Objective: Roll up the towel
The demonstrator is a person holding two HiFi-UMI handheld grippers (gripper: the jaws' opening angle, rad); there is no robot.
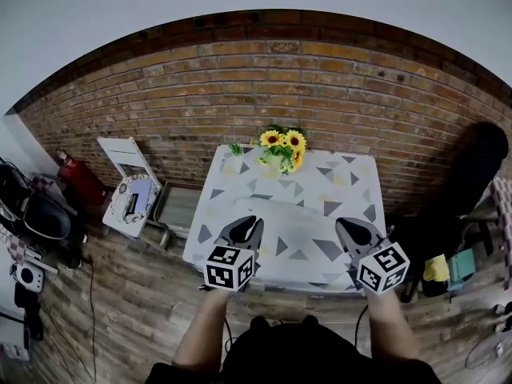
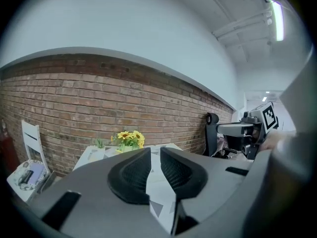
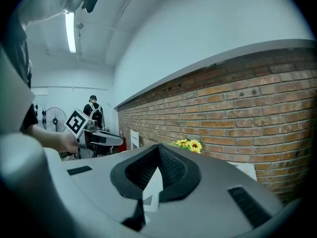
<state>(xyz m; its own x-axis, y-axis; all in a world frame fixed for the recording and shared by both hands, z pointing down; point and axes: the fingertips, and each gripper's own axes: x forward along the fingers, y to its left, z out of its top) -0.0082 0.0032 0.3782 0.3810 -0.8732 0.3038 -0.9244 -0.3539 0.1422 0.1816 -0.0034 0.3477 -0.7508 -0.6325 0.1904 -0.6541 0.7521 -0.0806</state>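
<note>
A table (image 1: 352, 174) with a white cover printed in grey triangles stands against the brick wall. A pale towel (image 1: 292, 230) with the same kind of print lies on its near half, its far edge showing as a faint line. My left gripper (image 1: 253, 222) hovers over the towel's near left part. In the left gripper view its pads (image 2: 176, 170) stand a narrow slit apart around the left gripper's (image 2: 155, 152) centre line, with only the table showing through. Over the towel's near right part, my right gripper (image 1: 347, 226) has its tips together, and in its own view the right gripper (image 3: 158, 151) holds nothing that I can make out.
A pot of sunflowers (image 1: 282, 146) stands at the table's far edge. A white folding chair (image 1: 128, 184) and a red cylinder (image 1: 78, 178) are on the left, a dark cabinet (image 1: 472, 174) on the right. A person (image 3: 92, 109) and a fan (image 3: 54, 117) are far behind.
</note>
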